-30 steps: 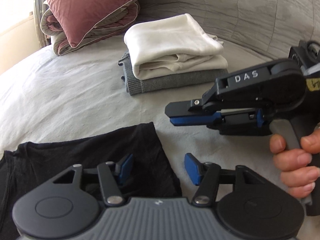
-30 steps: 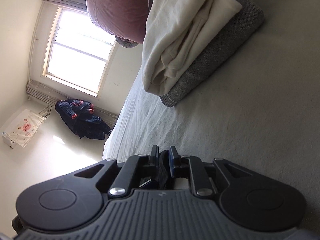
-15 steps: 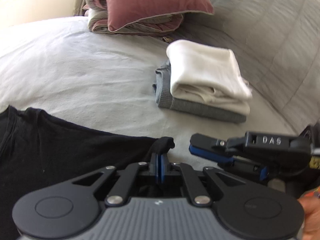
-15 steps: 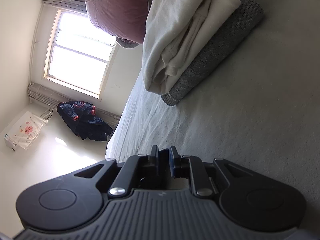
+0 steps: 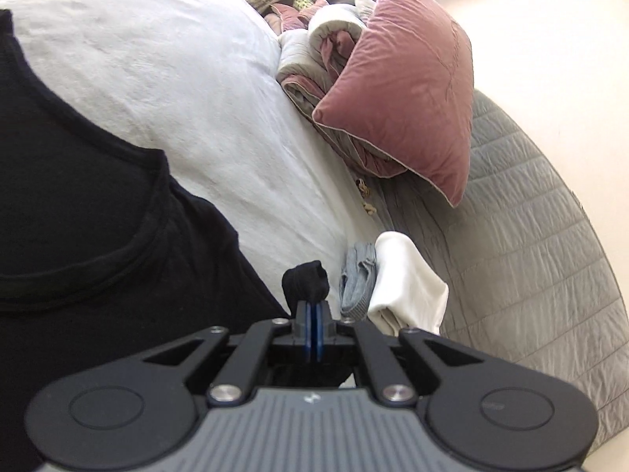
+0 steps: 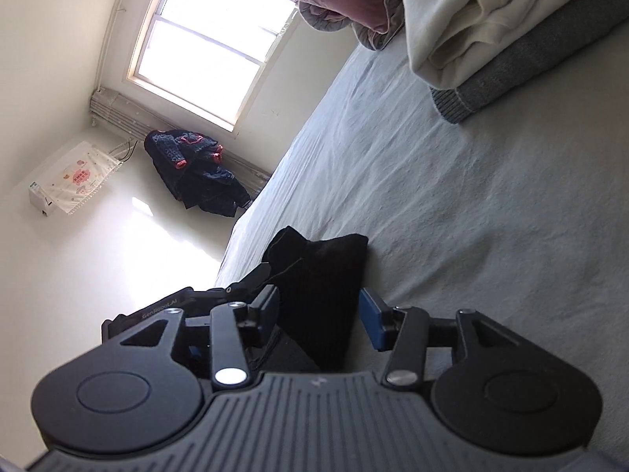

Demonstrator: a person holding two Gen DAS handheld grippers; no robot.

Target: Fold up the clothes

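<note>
A black shirt (image 5: pixel 98 216) lies spread on the pale bed sheet (image 5: pixel 196 98) and fills the left of the left wrist view. My left gripper (image 5: pixel 313 306) is shut on a bunched edge of it, and a small tuft of black fabric sticks out past the blue pads. In the right wrist view my right gripper (image 6: pixel 320 305) has its jaws opening. A fold of the black shirt (image 6: pixel 322 267) stands between the jaws, and the blue pad (image 6: pixel 369 314) is clear of the cloth. The left gripper's fingers (image 6: pixel 255 273) reach into that fold from the left.
A folded white garment (image 5: pixel 409 287) sits on a folded grey one (image 5: pixel 357 275) further along the bed. A pink pillow (image 5: pixel 409 90) rests on a rolled quilt beside a grey quilted cover (image 5: pixel 530 236). A window (image 6: pixel 212 31) and a dark jacket (image 6: pixel 196 173) lie beyond the bed's edge.
My left gripper closed on the shirt's edge, then rolled and swung sideways with it. My right gripper's jaws, nearly shut on black fabric before, have spread apart.
</note>
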